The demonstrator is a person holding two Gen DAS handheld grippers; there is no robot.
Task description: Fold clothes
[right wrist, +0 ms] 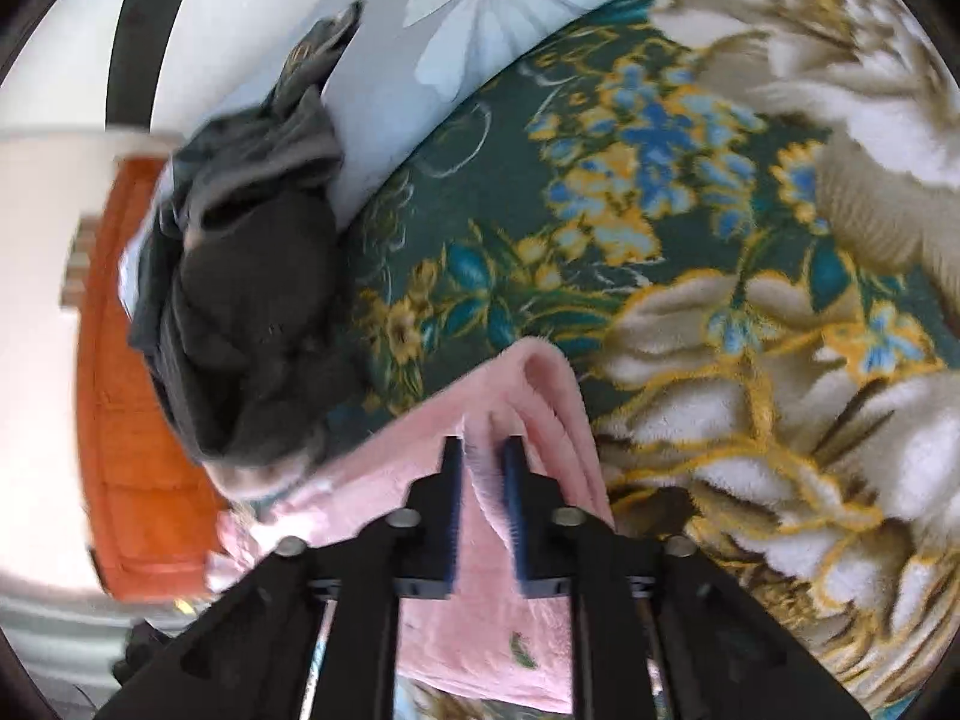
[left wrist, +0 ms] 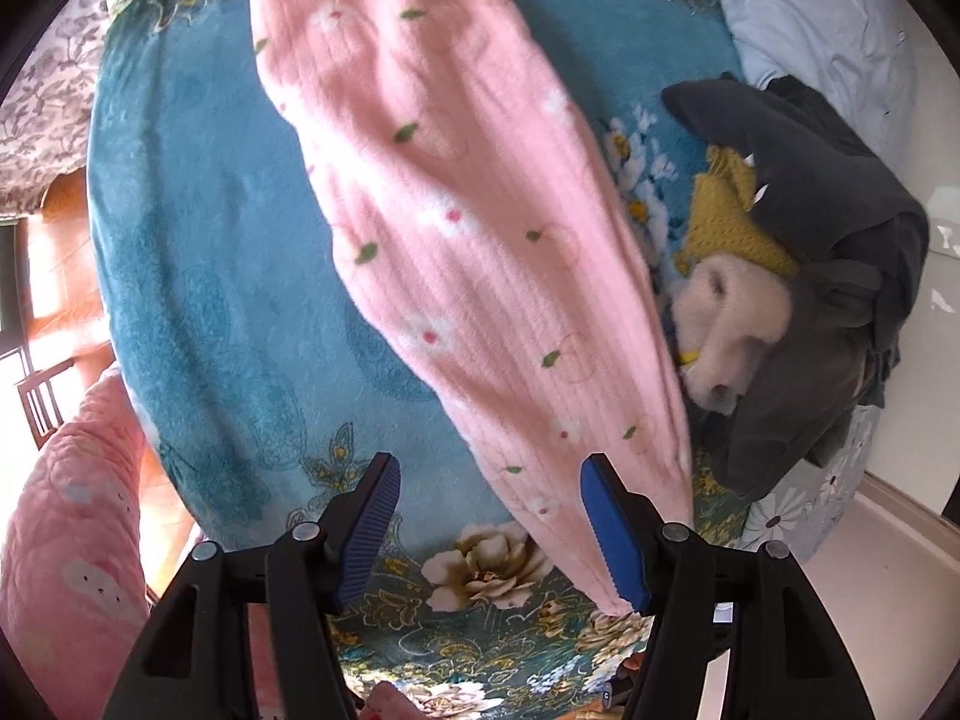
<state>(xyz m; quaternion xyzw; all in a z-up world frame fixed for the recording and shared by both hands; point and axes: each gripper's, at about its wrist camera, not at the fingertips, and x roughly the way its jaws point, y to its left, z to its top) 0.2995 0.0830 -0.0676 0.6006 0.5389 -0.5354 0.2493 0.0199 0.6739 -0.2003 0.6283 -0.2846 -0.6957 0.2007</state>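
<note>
A long pink fleece garment [left wrist: 456,210] with small flowers and green leaves lies slantwise across a teal floral blanket [left wrist: 210,240]. My left gripper [left wrist: 489,471] hovers open over its near narrow end; the right blue pad [left wrist: 612,534] lies against the cloth's edge and the left pad [left wrist: 372,516] is over the blanket. In the right wrist view my right gripper [right wrist: 483,447] is shut on a folded ridge of the pink garment [right wrist: 540,378], which bunches up between the blue pads above the blanket [right wrist: 540,210].
A heap of dark grey clothes [left wrist: 840,252] [right wrist: 240,300] with a yellow knit piece [left wrist: 732,222] and a white fluffy item [left wrist: 732,324] sits at the bed's edge. A pale blue pillow [left wrist: 828,18] lies beyond, and a pink quilt [left wrist: 66,540] is at the left. An orange wooden panel [right wrist: 132,420] stands past the bed.
</note>
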